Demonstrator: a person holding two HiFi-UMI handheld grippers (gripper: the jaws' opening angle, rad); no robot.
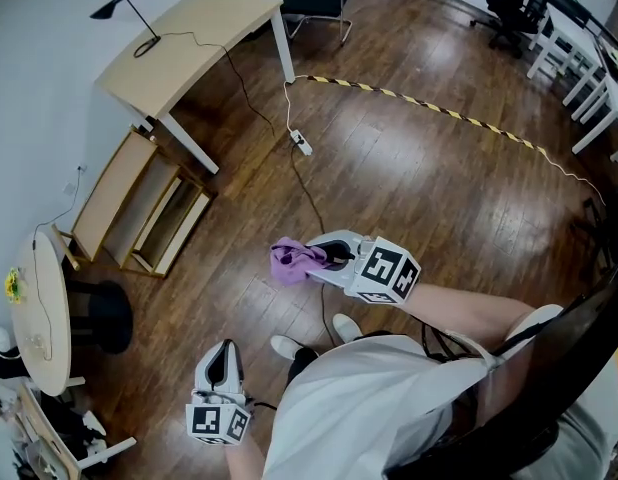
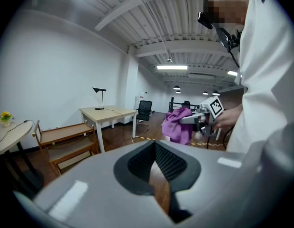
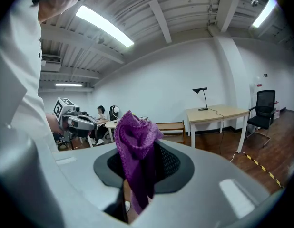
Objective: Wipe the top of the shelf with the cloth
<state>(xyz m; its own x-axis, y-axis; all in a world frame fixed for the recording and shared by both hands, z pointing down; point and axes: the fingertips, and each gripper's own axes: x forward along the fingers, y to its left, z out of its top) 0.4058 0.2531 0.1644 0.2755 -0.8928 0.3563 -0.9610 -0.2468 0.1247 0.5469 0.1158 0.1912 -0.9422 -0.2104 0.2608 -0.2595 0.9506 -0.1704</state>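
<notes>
Dark wooden floor fills most of the room, and the person stands in the open middle of it. A pale tabletop with a lamp sits by the far wall. The low wooden shelf stands beside it against the same wall, well apart from both tongs. Wiping has not begun, so the walk to the shelf likely comes first.

A thin cable crosses the floor from the tabletop toward the person's shoes. It could catch a foot on the way over.

The left tongs hang low near the person's side, showing only a narrow gap, and that gap holds nothing. If they swing forward at the shelf, they could knock its frame.

The right tongs are closed on 1 purple cloth, held out in front. Only a bunched corner appears pinched, with the rest flopping over the top. Dragged across the shelf top, the cloth may pull free. It could also stay balled up and wipe just a thin strip. Pressing too low could scrape the hard tong tips on the wood.
</notes>
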